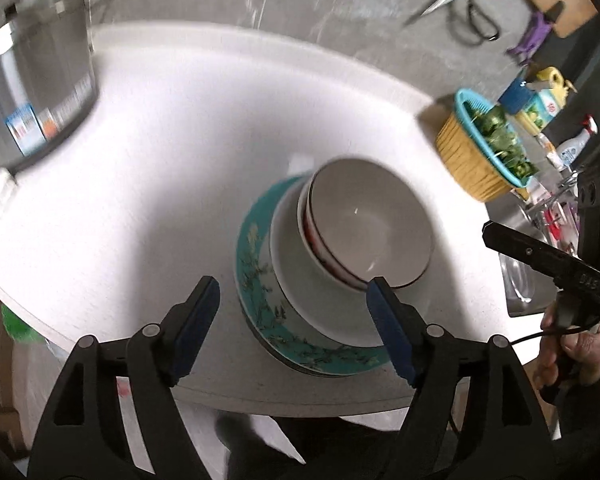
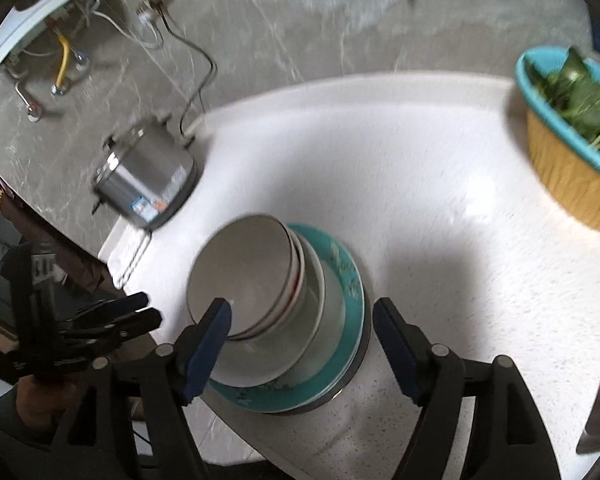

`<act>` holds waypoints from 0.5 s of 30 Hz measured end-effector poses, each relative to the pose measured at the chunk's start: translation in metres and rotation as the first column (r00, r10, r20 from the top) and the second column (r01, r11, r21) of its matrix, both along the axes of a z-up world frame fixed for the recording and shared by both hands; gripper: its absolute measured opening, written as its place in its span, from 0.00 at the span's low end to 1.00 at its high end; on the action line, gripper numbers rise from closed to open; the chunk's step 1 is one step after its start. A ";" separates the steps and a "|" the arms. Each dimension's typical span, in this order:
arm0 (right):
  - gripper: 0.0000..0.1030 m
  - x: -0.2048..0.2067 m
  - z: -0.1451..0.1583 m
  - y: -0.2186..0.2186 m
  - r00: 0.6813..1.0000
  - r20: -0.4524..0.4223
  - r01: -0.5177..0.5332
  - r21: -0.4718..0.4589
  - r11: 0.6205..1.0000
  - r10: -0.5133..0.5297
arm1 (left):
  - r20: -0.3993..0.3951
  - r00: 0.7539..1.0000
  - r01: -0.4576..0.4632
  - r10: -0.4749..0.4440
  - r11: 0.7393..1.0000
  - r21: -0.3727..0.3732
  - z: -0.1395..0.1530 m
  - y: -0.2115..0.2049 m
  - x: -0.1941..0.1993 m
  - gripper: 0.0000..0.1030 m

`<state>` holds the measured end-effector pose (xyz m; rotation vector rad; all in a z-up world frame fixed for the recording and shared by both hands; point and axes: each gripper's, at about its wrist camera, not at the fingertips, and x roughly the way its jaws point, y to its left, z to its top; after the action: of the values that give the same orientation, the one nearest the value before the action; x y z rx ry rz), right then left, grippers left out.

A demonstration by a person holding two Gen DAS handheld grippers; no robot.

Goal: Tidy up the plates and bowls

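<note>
One white table (image 1: 148,200) carries everything: a steel cooker (image 1: 32,92), a basket of greens (image 1: 480,152), and near its front edge a teal plate (image 1: 256,280) with a white dish and nested bowls (image 1: 368,228) stacked on top. Left gripper (image 1: 292,324) and right gripper (image 2: 302,346) both hang spread above it, pinching nothing. The bowls sit off-centre, so I reckon a nudge could slide them. The cooker's label is too blurred to read.

Steel rice cooker (image 1: 32,88) at counter's (image 1: 172,152) back-left, basket of greens (image 2: 572,136) right, scissors (image 1: 468,4) on wall.
</note>
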<state>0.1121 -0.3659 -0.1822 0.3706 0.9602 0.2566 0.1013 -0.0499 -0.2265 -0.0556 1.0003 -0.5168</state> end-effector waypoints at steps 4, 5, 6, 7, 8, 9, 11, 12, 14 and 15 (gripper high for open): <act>0.75 -0.027 0.029 0.018 0.992 0.110 0.064 -0.065 0.996 -0.057 | 0.140 0.990 -0.028 0.031 0.999 -0.018 0.038 0.024 -0.032 0.73; 0.77 -0.039 0.041 0.026 0.986 0.154 0.076 -0.088 0.993 -0.062 | 0.161 0.986 -0.040 0.043 0.999 -0.021 0.047 0.029 -0.038 0.73; 0.78 -0.047 0.050 0.032 0.981 0.187 0.082 -0.107 0.991 -0.061 | 0.178 0.983 -0.050 0.054 0.998 -0.027 0.054 0.033 -0.044 0.73; 0.80 -0.060 0.064 0.042 0.968 0.244 0.099 -0.144 0.985 -0.062 | 0.198 0.978 -0.060 0.066 0.997 -0.039 0.062 0.038 -0.052 0.73; 0.82 -0.074 0.078 0.052 0.951 0.305 0.116 -0.180 0.977 -0.057 | 0.208 0.975 -0.073 0.081 0.996 -0.044 0.067 0.043 -0.059 0.73; 0.83 -0.084 0.090 0.061 0.937 0.347 0.128 -0.201 0.971 -0.052 | 0.205 0.973 -0.102 0.107 0.994 -0.036 0.072 0.048 -0.067 0.73; 0.94 -0.109 0.113 0.078 0.903 0.429 0.153 -0.241 0.958 -0.036 | 0.154 0.977 -0.142 0.147 0.989 -0.040 0.084 0.060 -0.080 0.73; 1.00 -0.125 0.126 0.088 0.871 0.490 0.183 -0.273 0.944 -0.028 | 0.120 0.984 -0.125 0.133 0.990 -0.070 0.087 0.065 -0.084 0.73; 1.00 -0.150 0.143 0.101 0.814 0.580 0.246 -0.315 0.917 -0.020 | 0.099 0.993 -0.056 0.070 0.990 -0.133 0.093 0.073 -0.098 0.73; 1.00 -0.157 0.146 0.108 0.797 0.603 0.274 -0.330 0.903 -0.022 | 0.114 0.992 -0.038 0.052 0.992 -0.120 0.096 0.072 -0.105 0.73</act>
<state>-0.0444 -0.2577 -0.0359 -0.0289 0.3398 0.0097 -0.0035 0.0224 -0.1305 -0.1513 0.8516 -0.5318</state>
